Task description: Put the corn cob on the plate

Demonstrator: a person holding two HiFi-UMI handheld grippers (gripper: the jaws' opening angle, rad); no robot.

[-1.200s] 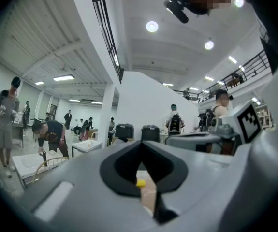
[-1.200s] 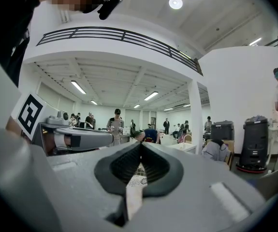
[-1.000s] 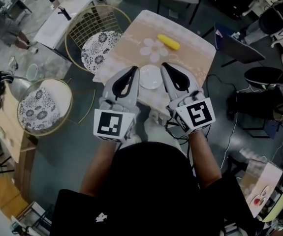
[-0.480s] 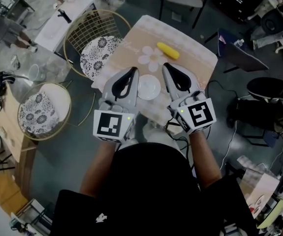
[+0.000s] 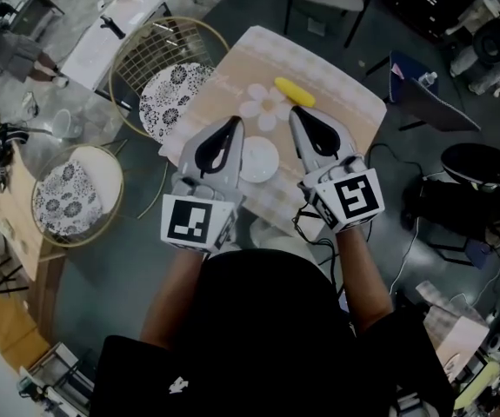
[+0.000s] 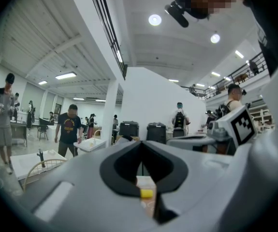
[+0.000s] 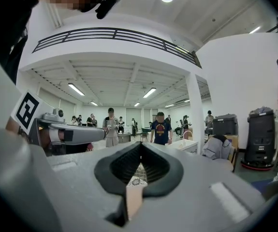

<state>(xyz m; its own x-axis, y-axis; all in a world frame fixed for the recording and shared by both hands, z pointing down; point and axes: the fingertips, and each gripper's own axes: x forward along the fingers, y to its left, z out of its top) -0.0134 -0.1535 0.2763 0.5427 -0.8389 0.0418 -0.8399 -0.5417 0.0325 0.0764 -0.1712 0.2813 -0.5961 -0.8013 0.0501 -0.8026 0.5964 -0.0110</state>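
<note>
**Ana:** Where is the corn?

**Ben:** The corn [image 5: 295,92] lies on the far part of the table [image 5: 350,98], just past a painted flower [image 5: 265,104]. Nothing touches it.

**Ana:** And the plate?

**Ben:** The plate [image 5: 258,159] is nearer to the person, apart from the corn. There is nothing on it.

**Ana:** What about the grippers?

**Ben:** The left gripper [image 5: 235,122] and the right gripper [image 5: 295,114] stick out side by side, with the plate between them. Both are squeezed closed. The tips meet and there is nothing in them.

**Ana:** Did anything change?

**Ben:** Yes. A second ago the corn was farther from the tips. The person has come closer to the table, so both grippers now reach more over it. The right tip is now near the corn, but there is a gap.

**Ana:** So what does that mean?

**Ben:** I think the person is just getting close. The corn is not picked up yet. The right one looks best to take it, but it has to open first. Then the corn only needs a short trip back to the plate.
</note>
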